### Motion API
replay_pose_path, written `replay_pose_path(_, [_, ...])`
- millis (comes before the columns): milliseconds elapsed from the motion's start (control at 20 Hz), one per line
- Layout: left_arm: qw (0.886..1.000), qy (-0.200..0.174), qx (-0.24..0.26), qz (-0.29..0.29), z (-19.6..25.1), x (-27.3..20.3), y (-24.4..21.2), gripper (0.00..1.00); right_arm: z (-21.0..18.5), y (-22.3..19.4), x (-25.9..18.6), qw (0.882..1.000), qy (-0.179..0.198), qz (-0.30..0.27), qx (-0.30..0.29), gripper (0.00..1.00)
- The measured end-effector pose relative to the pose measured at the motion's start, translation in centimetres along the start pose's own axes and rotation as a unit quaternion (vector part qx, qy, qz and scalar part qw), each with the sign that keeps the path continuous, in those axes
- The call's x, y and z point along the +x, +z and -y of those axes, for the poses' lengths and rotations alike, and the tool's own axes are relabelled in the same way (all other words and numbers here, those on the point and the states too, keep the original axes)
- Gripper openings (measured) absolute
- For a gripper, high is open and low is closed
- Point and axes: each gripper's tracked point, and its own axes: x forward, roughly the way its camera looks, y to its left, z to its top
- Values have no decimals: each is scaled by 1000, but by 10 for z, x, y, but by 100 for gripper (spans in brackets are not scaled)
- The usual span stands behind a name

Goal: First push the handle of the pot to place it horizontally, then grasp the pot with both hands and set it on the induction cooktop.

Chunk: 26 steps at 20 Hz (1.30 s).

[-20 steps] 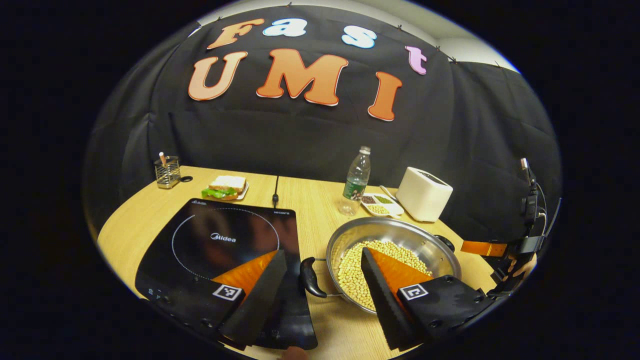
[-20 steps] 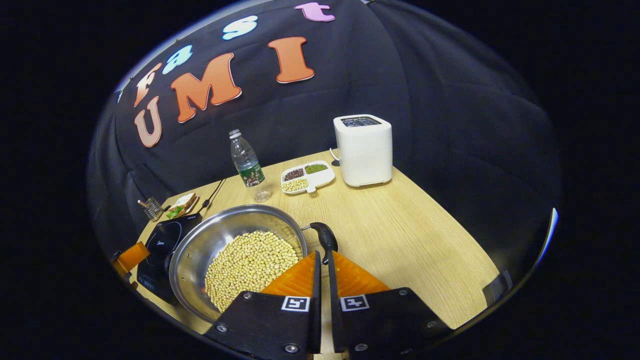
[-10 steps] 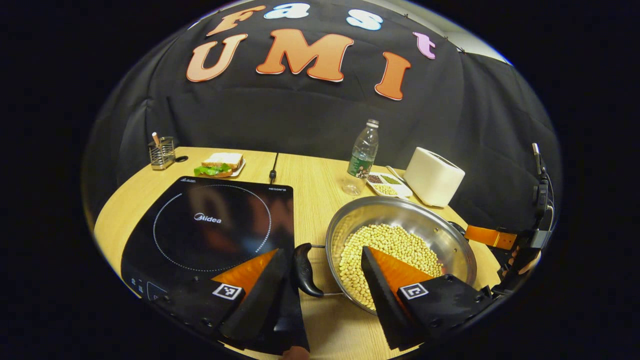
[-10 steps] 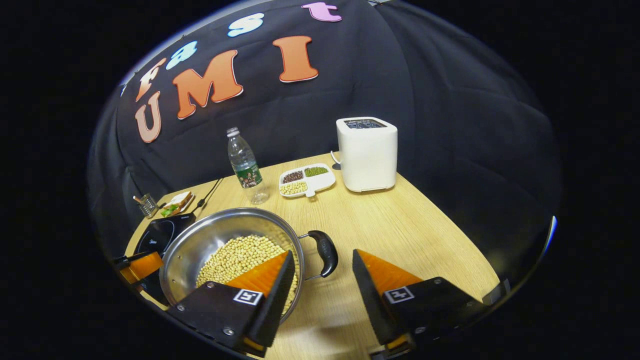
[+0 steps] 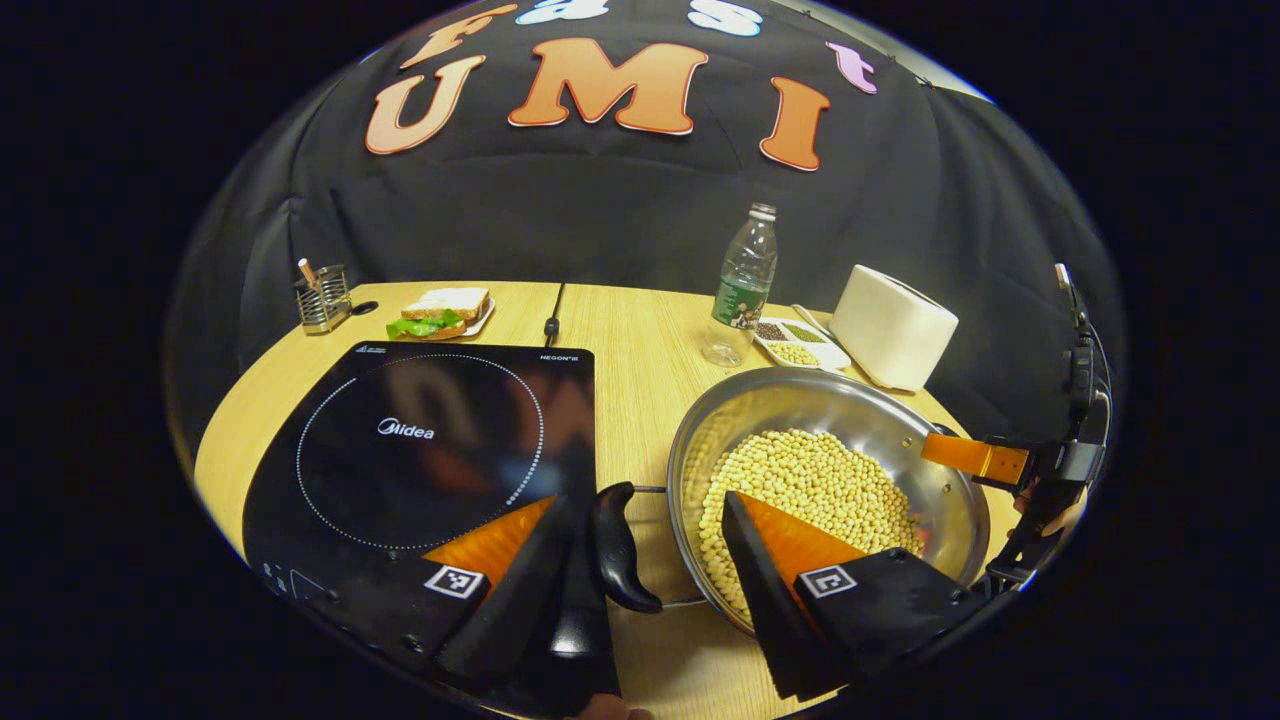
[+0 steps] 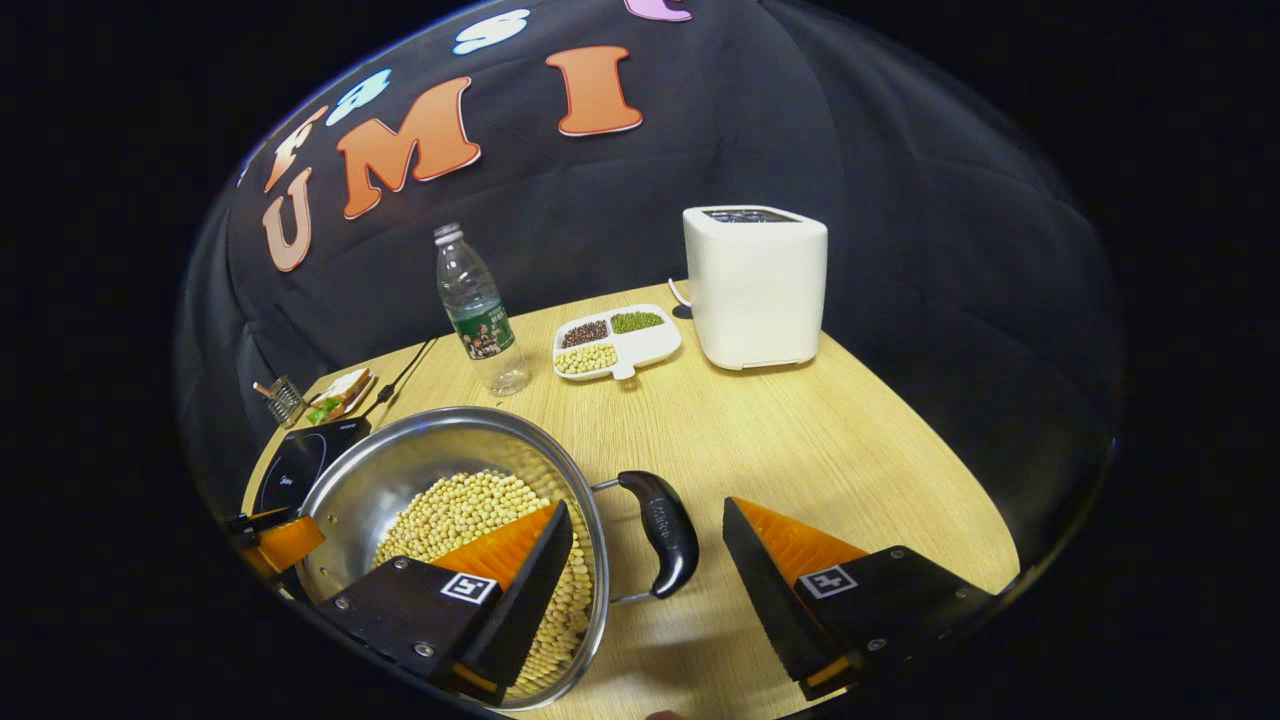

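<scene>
- Right gripper has gone from nearly closed a second ago to wide open; its fingers straddle the pot's right handle without touching it, one finger over the beans at 9 o'clock of the handle, the other over bare table at 3 o'clock.
- Left gripper is open just as wide and holds nothing; the left handle stands between its fingers, close against the finger at 9 o'clock, while the other finger hangs over the beans.
- In the left gripper view the right gripper shows at the pot's far rim, at 3 o'clock, with a hand behind it.
- Both handles now lie about level with the rim, so the push looks done and the two-handed grasp comes next.
- Pot, filled with beans, sits on the table, just at 3 o'clock of the cooktop in the left gripper view and not yet on it.
- Both views have drawn lower and closer to the handles over the last second.
- Closing both grippers evenly matters, I judge: a loaded pot could tip and spill.
- Behind the pot, at 12 o'clock, stand a bottle, a tray and a toaster, well apart from the path to the cooktop.
</scene>
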Motion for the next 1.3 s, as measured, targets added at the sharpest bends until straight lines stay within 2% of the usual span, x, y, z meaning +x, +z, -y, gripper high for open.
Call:
replay_pose_path(200, [1000,7,-7,2,0,1,0,99,-3,-9,13,1000,8,-16,-2,95])
replay_pose_path(300, [1000,11,-4,1,0,1,-1,99,-9,-9,14,1000,24,-15,-2,91])
replay_pose_path(350, [1000,14,-2,1,-1,1,-1,99,-10,-9,13,1000,24,-14,-8,75])
replay_pose_path(500, [1000,17,1,-6,1,1,0,99,-8,-15,6,999,38,-23,-2,66])
replay_pose_path(600, [1000,17,4,-11,4,4,0,99,-6,-14,5,999,36,-15,2,55])
replay_pose_path(900, [999,34,28,-19,10,11,-3,98,-1,-17,1,999,30,-13,6,57])
replay_pose_path(1050, [998,55,29,-23,4,14,-2,87,8,-19,-3,1000,25,-10,13,57])
replay_pose_path(1150, [998,47,20,-26,8,15,-3,66,10,-18,-4,1000,21,-5,17,58])
replay_pose_path(1300, [998,42,9,-45,9,15,-5,64,11,-20,-6,1000,16,-5,20,58])
